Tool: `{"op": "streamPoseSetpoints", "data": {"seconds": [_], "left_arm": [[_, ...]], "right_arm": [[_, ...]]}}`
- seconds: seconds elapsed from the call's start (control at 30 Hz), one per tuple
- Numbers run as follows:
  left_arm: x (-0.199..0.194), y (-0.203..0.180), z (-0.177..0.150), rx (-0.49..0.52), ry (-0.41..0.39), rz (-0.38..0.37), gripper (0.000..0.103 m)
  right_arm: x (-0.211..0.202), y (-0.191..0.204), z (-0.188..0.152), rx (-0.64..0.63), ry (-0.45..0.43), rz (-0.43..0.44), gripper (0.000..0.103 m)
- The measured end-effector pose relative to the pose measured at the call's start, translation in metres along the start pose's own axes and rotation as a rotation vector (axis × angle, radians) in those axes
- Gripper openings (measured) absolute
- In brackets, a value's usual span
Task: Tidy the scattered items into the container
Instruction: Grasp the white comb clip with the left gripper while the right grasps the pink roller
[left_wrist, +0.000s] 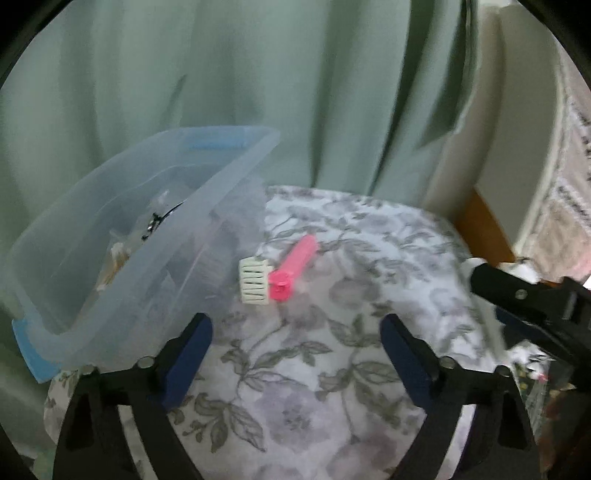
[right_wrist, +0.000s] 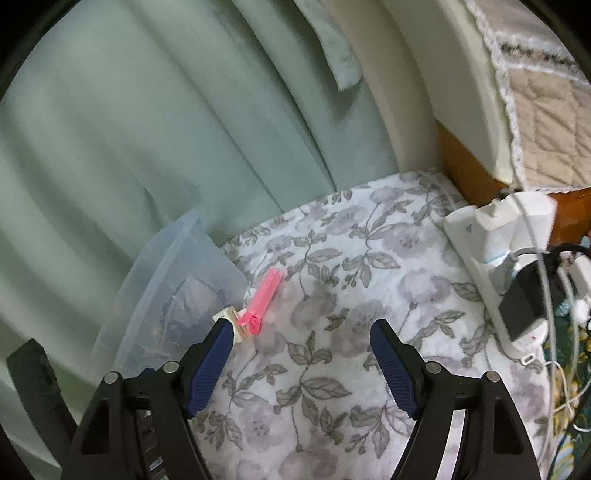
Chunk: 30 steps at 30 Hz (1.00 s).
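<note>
Pink clip beside white comb-like piece — judged light, rigid, slippery — take it mid-shaft; left claw and right claw both wide, empty.

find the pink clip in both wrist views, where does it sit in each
Left wrist: the pink clip lies just left of centre on the floral cloth, beyond the open jaws.
Right wrist: pink clip lies left of centre, just past the left fingertip.
Shared landmark: the small white comb-like piece touching its near end, beside the clear container.
</note>
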<state>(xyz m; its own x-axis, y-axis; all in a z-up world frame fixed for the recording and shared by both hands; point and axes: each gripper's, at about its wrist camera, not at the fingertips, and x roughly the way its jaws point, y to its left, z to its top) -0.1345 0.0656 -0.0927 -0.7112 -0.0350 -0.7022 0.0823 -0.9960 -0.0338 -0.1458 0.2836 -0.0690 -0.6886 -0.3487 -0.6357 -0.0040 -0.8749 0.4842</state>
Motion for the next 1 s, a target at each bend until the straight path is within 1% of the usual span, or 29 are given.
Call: {"op": "streamPoseSetpoints", "data": {"seconds": [0.13, 0.27, 0.33, 0.43, 0.5, 0.53, 0.63, 0.73, 0.8, 0.87, 0.93, 1.0], "left_arm": [[0.021, -0.001, -0.003, -0.032, 0.008, 0.072, 0.078], [0.039, -0.003, -0.004, -0.048, -0.015, 0.145, 0.076], [0.047, -0.004, -0.004, -0.054, -0.029, 0.179, 0.071], [0.062, -0.005, -0.003, -0.075, -0.041, 0.258, 0.071], [0.071, -0.005, -0.003, -0.087, -0.042, 0.292, 0.071], [0.075, -0.006, -0.003, -0.093, -0.041, 0.299, 0.071], [0.089, -0.004, -0.003, -0.106, -0.031, 0.31, 0.071], [0.099, -0.004, -0.003, -0.107, -0.031, 0.315, 0.071], [0.104, -0.006, -0.003, -0.103, -0.037, 0.315, 0.071], [0.11, -0.005, -0.002, -0.109, -0.03, 0.297, 0.071], [0.113, -0.004, -0.002, -0.109, -0.029, 0.285, 0.071], [0.115, -0.004, -0.003, -0.109, -0.029, 0.274, 0.071]], "right_arm": [[0.021, -0.002, 0.001, -0.022, 0.028, 0.008, 0.079], [0.045, -0.001, 0.004, -0.047, 0.053, 0.022, 0.078], [0.058, 0.002, 0.006, -0.069, 0.073, 0.035, 0.076], [0.077, 0.005, 0.009, -0.095, 0.103, 0.063, 0.073], [0.09, 0.009, 0.011, -0.12, 0.118, 0.072, 0.071], [0.096, 0.01, 0.012, -0.13, 0.127, 0.075, 0.069], [0.116, 0.013, 0.016, -0.156, 0.166, 0.092, 0.06], [0.138, 0.015, 0.019, -0.168, 0.212, 0.128, 0.056], [0.154, 0.016, 0.022, -0.165, 0.248, 0.15, 0.047], [0.166, 0.015, 0.025, -0.149, 0.278, 0.187, 0.046], [0.182, 0.015, 0.028, -0.12, 0.326, 0.258, 0.046], [0.193, 0.015, 0.031, -0.102, 0.351, 0.3, 0.046]]}}
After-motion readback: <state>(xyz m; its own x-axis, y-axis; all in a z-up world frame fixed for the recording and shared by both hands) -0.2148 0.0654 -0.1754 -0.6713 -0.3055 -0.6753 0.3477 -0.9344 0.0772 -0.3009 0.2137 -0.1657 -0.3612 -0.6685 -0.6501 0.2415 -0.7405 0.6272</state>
